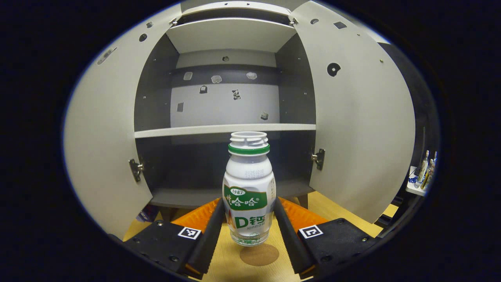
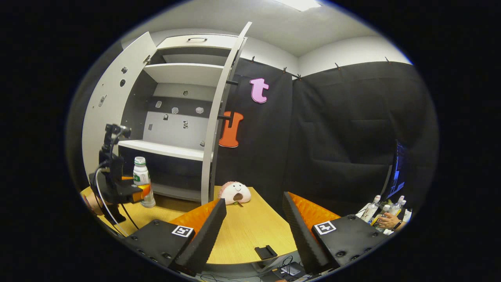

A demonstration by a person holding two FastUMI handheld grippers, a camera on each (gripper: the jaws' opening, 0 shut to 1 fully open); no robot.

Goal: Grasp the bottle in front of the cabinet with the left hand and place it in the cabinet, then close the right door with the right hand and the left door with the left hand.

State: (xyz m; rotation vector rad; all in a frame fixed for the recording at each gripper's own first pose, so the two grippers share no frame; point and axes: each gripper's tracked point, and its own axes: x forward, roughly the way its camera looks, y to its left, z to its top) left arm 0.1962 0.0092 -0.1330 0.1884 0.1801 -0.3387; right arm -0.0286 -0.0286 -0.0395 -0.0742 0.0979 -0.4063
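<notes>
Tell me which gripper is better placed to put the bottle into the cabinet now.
Left. The left gripper already grips the bottle, lifted off the table and facing the open cabinet. The right gripper is open, empty, and off to the side.

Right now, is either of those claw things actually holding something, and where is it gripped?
The left gripper holds the small white plastic bottle with green label, fingers pressing its lower body on both sides. The right gripper is open, holding nothing.

White green-labelled bottle [image 1: 249, 188] upright, raised before the open cabinet [image 1: 225, 129].
</notes>
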